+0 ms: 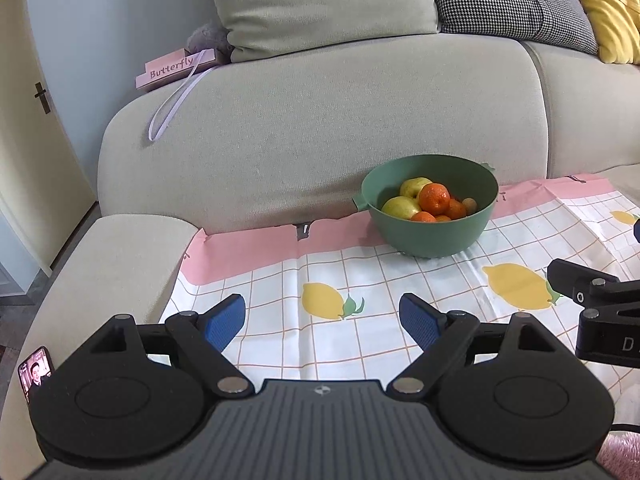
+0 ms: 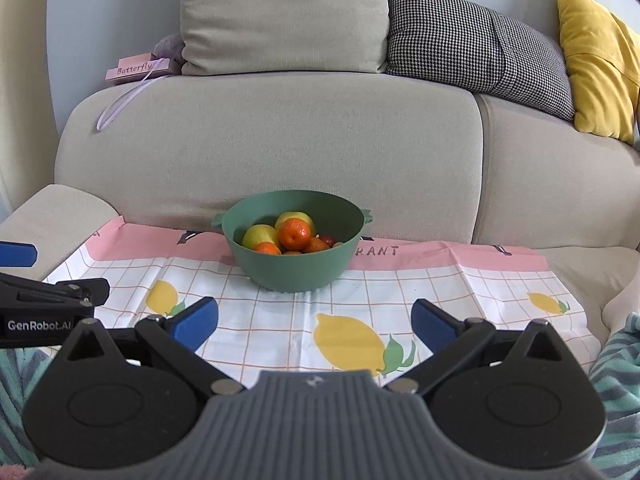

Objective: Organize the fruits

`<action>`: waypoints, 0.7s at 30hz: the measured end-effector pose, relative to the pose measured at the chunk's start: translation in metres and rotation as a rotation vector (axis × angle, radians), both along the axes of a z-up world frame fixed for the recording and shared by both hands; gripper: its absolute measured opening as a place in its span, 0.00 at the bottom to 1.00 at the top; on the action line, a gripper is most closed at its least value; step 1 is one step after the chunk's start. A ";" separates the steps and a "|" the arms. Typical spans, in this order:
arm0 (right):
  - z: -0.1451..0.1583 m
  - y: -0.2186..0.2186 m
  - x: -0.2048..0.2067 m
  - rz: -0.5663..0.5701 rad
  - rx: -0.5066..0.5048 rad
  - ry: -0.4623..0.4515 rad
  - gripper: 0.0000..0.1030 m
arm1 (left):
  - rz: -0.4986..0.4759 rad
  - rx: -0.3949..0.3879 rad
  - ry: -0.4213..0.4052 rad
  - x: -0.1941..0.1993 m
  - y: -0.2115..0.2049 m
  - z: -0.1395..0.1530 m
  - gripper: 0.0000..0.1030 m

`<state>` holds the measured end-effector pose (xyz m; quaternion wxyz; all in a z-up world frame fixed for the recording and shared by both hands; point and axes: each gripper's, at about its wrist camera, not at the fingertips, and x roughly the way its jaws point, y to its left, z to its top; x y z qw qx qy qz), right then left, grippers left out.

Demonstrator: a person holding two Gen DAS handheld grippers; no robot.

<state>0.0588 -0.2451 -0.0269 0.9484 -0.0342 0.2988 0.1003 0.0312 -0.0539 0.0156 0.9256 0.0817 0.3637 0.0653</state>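
Soft, even daylight, fairly bright; no hard glare. Faint shadow under the bowl [image 2: 294, 258] on the cloth [image 2: 460, 292]; dull sheen on the black gripper discs. Strong fisheye bending at the edges, dark vignette in the top corners of both views; centre sharp, near corners slightly soft.

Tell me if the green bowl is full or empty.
Partly full. The green bowl stands upright on the cloth, holding yellow apples and oranges piled below its rim.

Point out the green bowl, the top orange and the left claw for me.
green bowl [image 2: 294, 270], right wrist view, front outer wall.
top orange [image 2: 294, 233], right wrist view, its middle.
left claw [image 1: 322, 318], left wrist view, midway between fingertips.
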 end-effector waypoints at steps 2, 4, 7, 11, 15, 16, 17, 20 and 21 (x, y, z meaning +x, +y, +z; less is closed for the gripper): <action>0.002 0.001 -0.002 0.002 -0.002 -0.009 0.96 | 0.001 -0.002 -0.002 -0.001 0.000 0.001 0.99; 0.004 0.001 -0.003 0.006 -0.006 -0.020 0.96 | 0.002 -0.004 -0.005 -0.001 0.001 0.002 0.99; 0.007 0.002 -0.005 0.009 -0.010 -0.033 0.96 | 0.003 -0.005 -0.008 -0.002 0.000 0.003 0.99; 0.007 0.002 -0.006 0.010 -0.011 -0.032 0.96 | 0.002 -0.006 -0.010 -0.003 0.001 0.004 0.99; 0.009 0.001 -0.008 0.009 -0.012 -0.037 0.96 | 0.004 -0.007 -0.014 -0.005 0.002 0.006 0.99; 0.009 0.001 -0.009 0.010 -0.012 -0.037 0.96 | 0.005 -0.007 -0.015 -0.005 0.002 0.006 0.99; 0.009 0.002 -0.009 0.010 -0.013 -0.038 0.96 | 0.005 -0.008 -0.016 -0.005 0.002 0.007 0.99; 0.009 0.002 -0.010 0.015 -0.018 -0.040 0.96 | 0.007 -0.010 -0.017 -0.006 0.002 0.007 0.99; 0.009 0.003 -0.010 0.017 -0.020 -0.039 0.96 | 0.007 -0.011 -0.017 -0.006 0.003 0.007 0.99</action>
